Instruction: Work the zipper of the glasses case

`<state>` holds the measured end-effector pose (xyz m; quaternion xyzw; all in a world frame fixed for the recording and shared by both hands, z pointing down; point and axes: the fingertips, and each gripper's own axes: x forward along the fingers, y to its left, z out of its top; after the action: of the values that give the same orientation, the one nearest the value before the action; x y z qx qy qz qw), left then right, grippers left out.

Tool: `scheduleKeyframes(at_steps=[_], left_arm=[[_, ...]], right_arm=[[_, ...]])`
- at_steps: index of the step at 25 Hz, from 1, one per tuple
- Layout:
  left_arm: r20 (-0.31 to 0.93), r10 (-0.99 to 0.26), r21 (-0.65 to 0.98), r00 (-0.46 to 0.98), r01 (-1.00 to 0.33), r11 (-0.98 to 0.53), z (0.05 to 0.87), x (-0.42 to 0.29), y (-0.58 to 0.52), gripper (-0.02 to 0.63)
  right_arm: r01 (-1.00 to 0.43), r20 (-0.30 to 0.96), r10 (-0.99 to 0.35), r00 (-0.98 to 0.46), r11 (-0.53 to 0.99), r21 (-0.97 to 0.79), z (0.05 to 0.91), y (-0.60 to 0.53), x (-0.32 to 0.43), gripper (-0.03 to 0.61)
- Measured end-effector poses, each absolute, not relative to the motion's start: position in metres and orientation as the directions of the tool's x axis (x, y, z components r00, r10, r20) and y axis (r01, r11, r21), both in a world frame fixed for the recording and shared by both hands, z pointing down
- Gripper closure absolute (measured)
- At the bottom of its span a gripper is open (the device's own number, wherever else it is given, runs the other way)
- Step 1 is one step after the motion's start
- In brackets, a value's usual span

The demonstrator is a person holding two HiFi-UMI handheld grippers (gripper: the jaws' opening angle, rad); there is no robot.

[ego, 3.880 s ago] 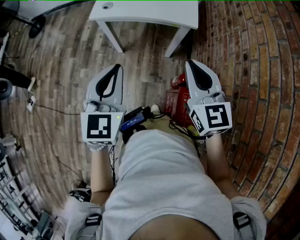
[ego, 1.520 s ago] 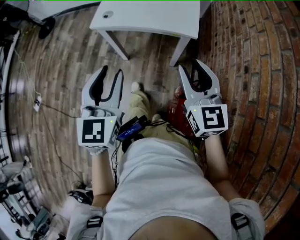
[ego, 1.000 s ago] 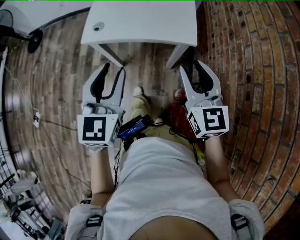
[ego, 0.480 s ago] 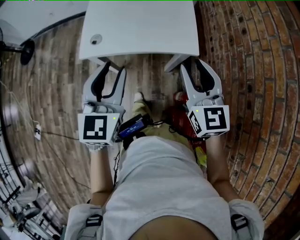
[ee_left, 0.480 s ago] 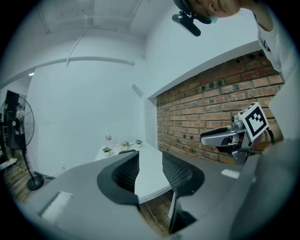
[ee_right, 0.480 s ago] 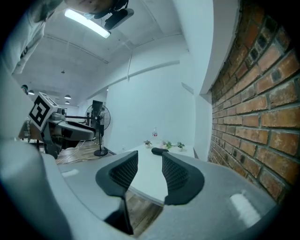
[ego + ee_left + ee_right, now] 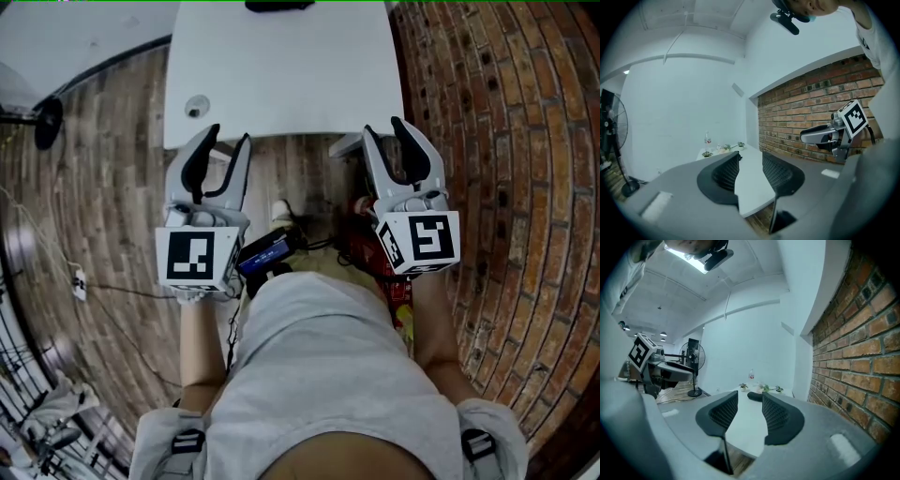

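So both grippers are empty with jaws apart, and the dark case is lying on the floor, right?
No, the dark case lies on the white table; the right gripper view shows it. The left gripper and right gripper are empty, jaws apart.

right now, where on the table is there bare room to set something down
The near and middle table is bare, from the round grommet by its near left corner across to the brick wall side. The far end is crowded: a dark case, small plants and a bottle.
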<state>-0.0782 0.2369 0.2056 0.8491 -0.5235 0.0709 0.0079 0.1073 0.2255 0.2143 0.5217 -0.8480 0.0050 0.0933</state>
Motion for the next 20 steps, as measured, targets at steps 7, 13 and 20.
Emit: scheduleKeyframes(at_steps=[7,13,20], left_arm=[[0.143,-0.875,-0.077,0.463,-0.876,-0.476,0.212,-0.095,0.209,0.459],[0.127,-0.862,-0.099,0.491,-0.858,-0.503,0.205,-0.108,0.190,0.456],[0.131,-0.864,-0.113,0.487,-0.858,-0.501,0.208,-0.119,0.178,0.453]], right_arm=[[-0.896,0.147,-0.896,-0.418,0.433,0.093,0.211,0.199,0.089,0.416],[-0.901,0.152,-0.901,-0.407,0.423,0.094,0.212,0.181,0.072,0.416],[-0.894,0.162,-0.893,-0.420,0.438,0.094,0.215,0.168,0.060,0.416]])
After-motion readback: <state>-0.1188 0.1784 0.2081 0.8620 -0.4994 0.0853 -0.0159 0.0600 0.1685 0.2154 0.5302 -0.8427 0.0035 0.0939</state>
